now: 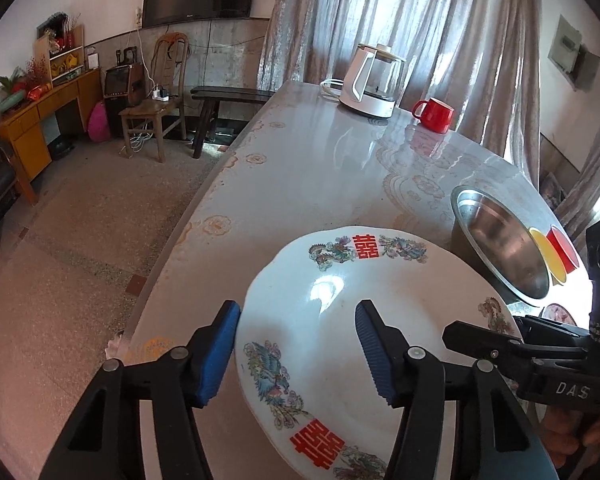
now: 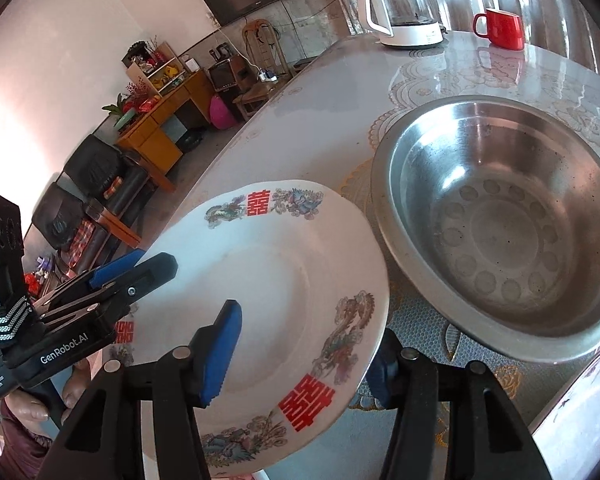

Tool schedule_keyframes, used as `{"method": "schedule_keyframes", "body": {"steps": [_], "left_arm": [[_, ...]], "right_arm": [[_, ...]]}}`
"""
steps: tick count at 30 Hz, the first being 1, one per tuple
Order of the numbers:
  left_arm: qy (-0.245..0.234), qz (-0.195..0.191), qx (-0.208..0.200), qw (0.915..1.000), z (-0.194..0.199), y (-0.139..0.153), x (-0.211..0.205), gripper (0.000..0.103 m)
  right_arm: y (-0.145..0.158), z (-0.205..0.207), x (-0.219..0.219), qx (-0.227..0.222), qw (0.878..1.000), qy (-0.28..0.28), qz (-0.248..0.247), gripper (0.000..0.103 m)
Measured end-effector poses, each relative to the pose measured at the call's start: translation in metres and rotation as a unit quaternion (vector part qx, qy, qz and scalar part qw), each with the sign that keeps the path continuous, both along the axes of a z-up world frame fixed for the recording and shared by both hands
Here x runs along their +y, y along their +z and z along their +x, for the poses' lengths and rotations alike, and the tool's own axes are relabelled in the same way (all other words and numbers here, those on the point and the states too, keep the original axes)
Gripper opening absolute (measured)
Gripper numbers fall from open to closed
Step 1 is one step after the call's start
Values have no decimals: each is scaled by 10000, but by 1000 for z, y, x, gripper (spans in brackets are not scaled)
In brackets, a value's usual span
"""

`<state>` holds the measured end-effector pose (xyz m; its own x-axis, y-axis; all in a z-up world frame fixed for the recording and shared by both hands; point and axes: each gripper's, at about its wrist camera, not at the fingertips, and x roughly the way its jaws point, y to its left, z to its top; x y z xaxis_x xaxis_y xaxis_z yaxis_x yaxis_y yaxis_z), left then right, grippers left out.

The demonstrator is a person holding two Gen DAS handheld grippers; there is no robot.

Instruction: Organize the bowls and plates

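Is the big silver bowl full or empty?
Empty. The silver bowl shows its bare metal bottom with a ring of round dimples; no food or dishes lie inside.

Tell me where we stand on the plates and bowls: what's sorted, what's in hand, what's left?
Nothing looks stacked yet. In hand: the white patterned plate, tilted above the table, with the left tongs astride its left rim and the right tongs astride its right rim, one pad above and one below. Left: the steel bowl is empty, yellow and red dishes lie beyond it, and the plate still needs setting down.
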<state>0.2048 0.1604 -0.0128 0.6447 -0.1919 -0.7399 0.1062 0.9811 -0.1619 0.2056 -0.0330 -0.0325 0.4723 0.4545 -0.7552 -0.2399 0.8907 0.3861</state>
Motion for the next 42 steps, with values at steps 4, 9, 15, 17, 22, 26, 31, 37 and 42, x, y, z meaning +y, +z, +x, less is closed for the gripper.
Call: {"method": "schedule_keyframes", "body": {"steps": [4,9,15,17,22,26,31,37,42], "left_arm": [[-30,160,-211,9996,-8,1,-6,58],[-134,137,-67,9998,-4,-7,-10,58],[-42,31,-35,10000,-2,-9,-8,58],[-49,-41,-110,9999,-7,-5,-7,58],[78,-107,-205,9997,-21,-3,-2,58],[196,-219,-410,9987,-36,10,4,59],[198,-125,-766,9968,-59,28,2,59],[100,-293,-1044,9941,-84,44,-3,60],[-28,-439,-1169,9922,-103,54,-12,60]], "right_arm": [[0,-4,-2,-45,10000,42,-13,55],[-12,1,-2,197,9997,59,139,48],[-9,-3,1,103,9999,45,30,42],[-8,-5,1,49,10000,40,-77,38],[-3,-12,2,-196,9994,81,-284,36],[2,-17,4,-370,9986,174,-333,36],[15,-30,2,-602,9978,189,-210,36],[27,-48,-9,-782,9968,153,-33,36],[33,-66,-23,-922,9957,58,79,36]]}}
